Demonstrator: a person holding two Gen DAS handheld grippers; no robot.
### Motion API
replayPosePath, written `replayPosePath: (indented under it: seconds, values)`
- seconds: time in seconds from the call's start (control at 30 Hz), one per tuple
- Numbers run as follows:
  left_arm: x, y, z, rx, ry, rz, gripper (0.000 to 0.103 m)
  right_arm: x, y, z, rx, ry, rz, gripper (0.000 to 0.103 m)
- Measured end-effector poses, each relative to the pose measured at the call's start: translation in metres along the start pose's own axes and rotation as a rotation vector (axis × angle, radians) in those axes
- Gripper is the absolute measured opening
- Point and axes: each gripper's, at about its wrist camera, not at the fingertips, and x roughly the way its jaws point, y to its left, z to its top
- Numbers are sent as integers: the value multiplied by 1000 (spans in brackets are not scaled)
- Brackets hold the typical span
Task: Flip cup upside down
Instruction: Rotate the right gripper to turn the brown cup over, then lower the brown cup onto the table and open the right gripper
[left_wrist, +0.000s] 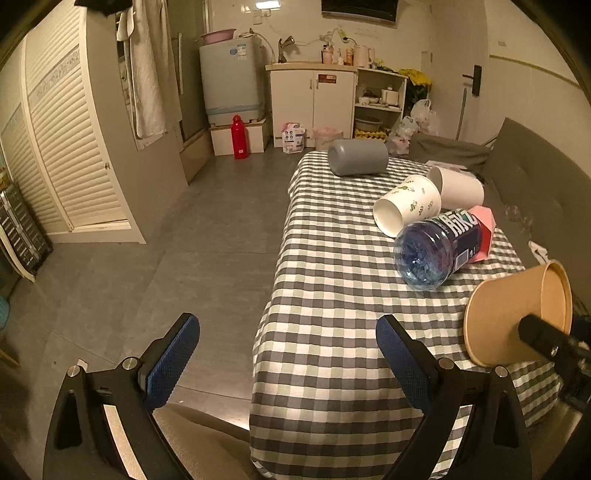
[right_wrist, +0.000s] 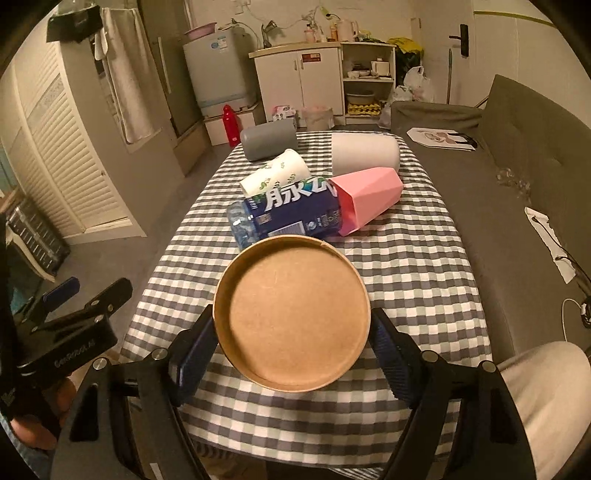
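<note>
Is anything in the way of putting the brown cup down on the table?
Nothing visible is. The right tongs hold the brown cup on its side, above bare checked cloth. The closest thing is the blue bottle, lying just beyond the cup.

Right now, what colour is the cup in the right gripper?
Plain kraft brown cup, base facing the camera, between the right gripper's pads. Clearest in the right wrist view.
</note>
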Motion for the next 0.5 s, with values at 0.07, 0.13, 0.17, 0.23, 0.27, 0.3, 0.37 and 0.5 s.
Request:
replayPosePath:
  seconds: [0.07, 0.13, 0.17, 0.23, 0.27, 0.3, 0.37, 0.5]
  values:
    - [0, -3, 0, 7, 1, 4, 99, 0, -3, 4, 5, -6, 14, 79]
    - [1, -7, -1, 17, 4, 7, 99, 2, -6, 11, 1, -1, 26, 79]
    - [1, -9, -2, 22, 5, 7, 99, 7, -8, 16, -2, 12, 23, 79]
    - [1, -12, -2, 32, 4, 13, 99, 16, -12, 21, 6, 32, 28, 79]
    - [1, -14, -2, 38, 3, 15, 99, 22, -16, 24, 18, 40, 30, 79]
    - [1, -15, -2, 40, 2, 16, 99, 26, -18, 25, 22, 46, 27, 79]
    - [1, -17, -2, 44, 4, 20, 99, 31, -21, 25, 25, 49, 34, 79]
    - [3, -17, -3, 43, 13, 28, 99, 34, -19, 25, 6, 41, 36, 79]
